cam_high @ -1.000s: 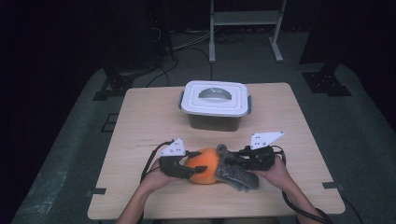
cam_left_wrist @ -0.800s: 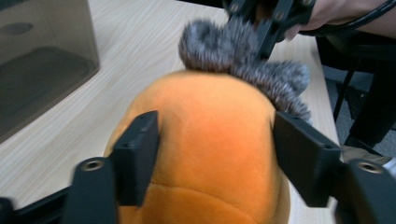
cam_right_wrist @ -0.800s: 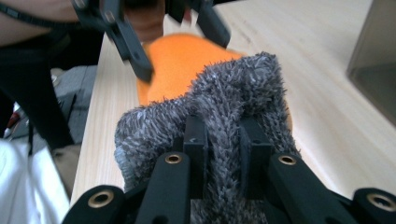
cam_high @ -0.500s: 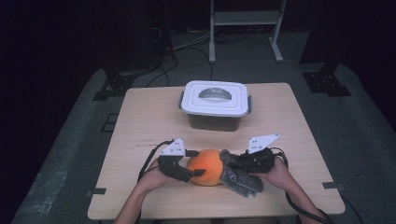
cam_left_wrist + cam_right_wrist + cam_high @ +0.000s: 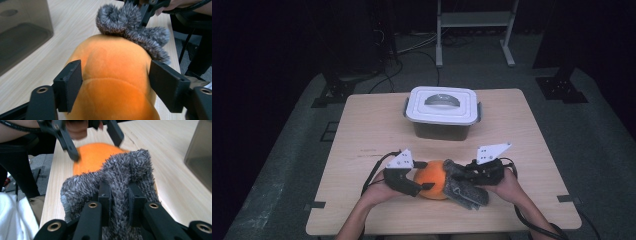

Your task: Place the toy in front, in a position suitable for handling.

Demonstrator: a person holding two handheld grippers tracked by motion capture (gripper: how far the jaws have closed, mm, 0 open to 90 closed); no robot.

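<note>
An orange plush toy (image 5: 434,177) with a grey fuzzy part (image 5: 468,192) lies on the table near the front edge. My left gripper (image 5: 424,186) reaches around the orange body (image 5: 112,65) from the left. Its jaws have just been opening and now stand on either side of the plush without squeezing it (image 5: 115,82). From the right, my right gripper (image 5: 457,175) is shut on the grey fuzzy part (image 5: 112,172), which bunches up between its jaws (image 5: 120,195). Beyond the fuzz, the right gripper view shows the orange body (image 5: 95,155) and the left gripper (image 5: 96,145).
A lidded white-topped plastic box (image 5: 442,107) with a grey handle stands at the back middle of the wooden table (image 5: 362,130). Its dark wall appears in the left gripper view (image 5: 20,32) and the right gripper view (image 5: 200,157). Cables and stands sit on the floor behind.
The left gripper's jaws stand wider apart around the orange plush than before. Both hands and the toy have stayed in place.
</note>
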